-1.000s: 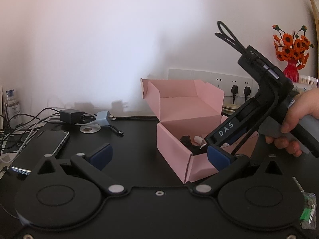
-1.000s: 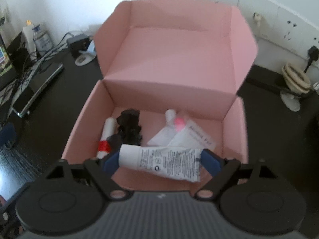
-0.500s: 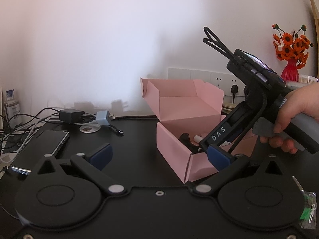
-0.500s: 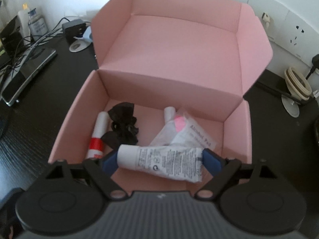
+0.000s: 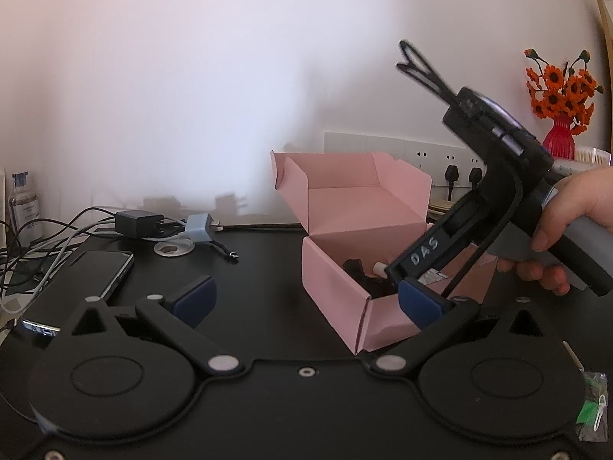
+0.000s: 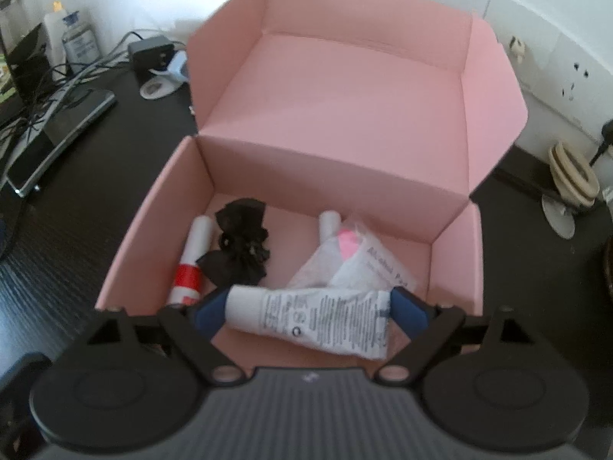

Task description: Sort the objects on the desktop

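right gripper [image 6: 308, 308] clamps white tube [image 6: 306, 318] endwise over pink box [image 6: 345, 122] front edge — early release risks tube tipping outside. left gripper [image 5: 306, 303] wide, empty, near box.

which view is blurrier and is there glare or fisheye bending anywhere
Right wrist view: softer overall, print on the white tube and sachet smeared; box flaps bow. Left wrist view: sharper on the desk, wall washed out by bright light, dark corners from fisheye.
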